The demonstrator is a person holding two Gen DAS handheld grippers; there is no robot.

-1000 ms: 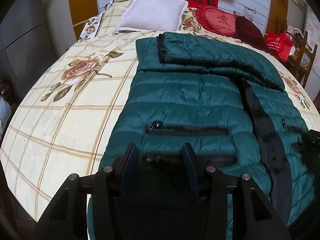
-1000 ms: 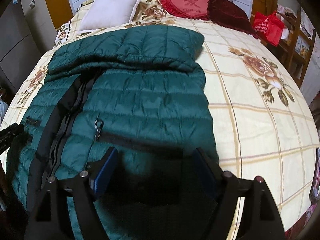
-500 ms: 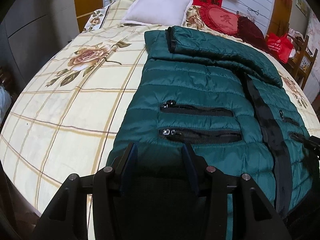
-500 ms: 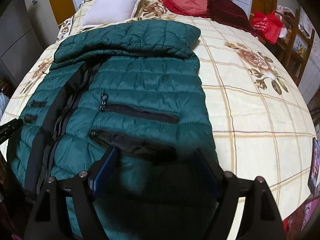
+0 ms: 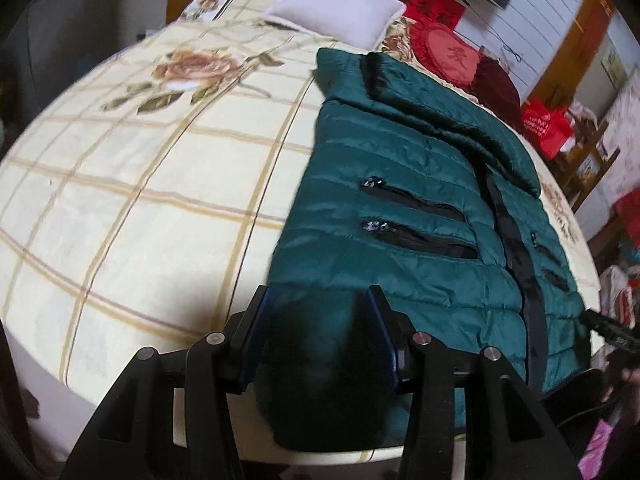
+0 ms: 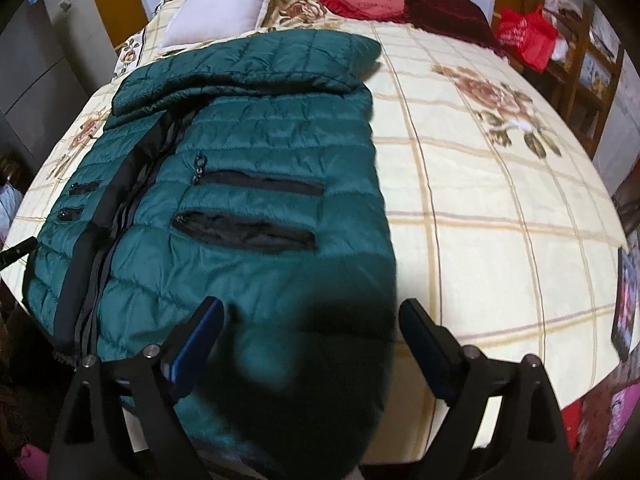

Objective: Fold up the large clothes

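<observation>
Both grippers hang over the near hem of the green puffer jacket, which lies flat on the bed, front up, its top part folded down across the far end. Your right gripper is opening: its jaws stand wide, with the jacket's near right corner between them but not pinched. Your left gripper stands about half open astride the near left corner; whether its pads press the fabric you cannot tell from this view.

Watch the hem: it overhangs the bed's near edge, and the slick, puffy shell could slide off if you let go on both sides at once. With the right side free, a tug from the left alone would skew the jacket and undo the folded top. A shallow pinch could catch only the upper layer, so the fold would come up uneven.
</observation>
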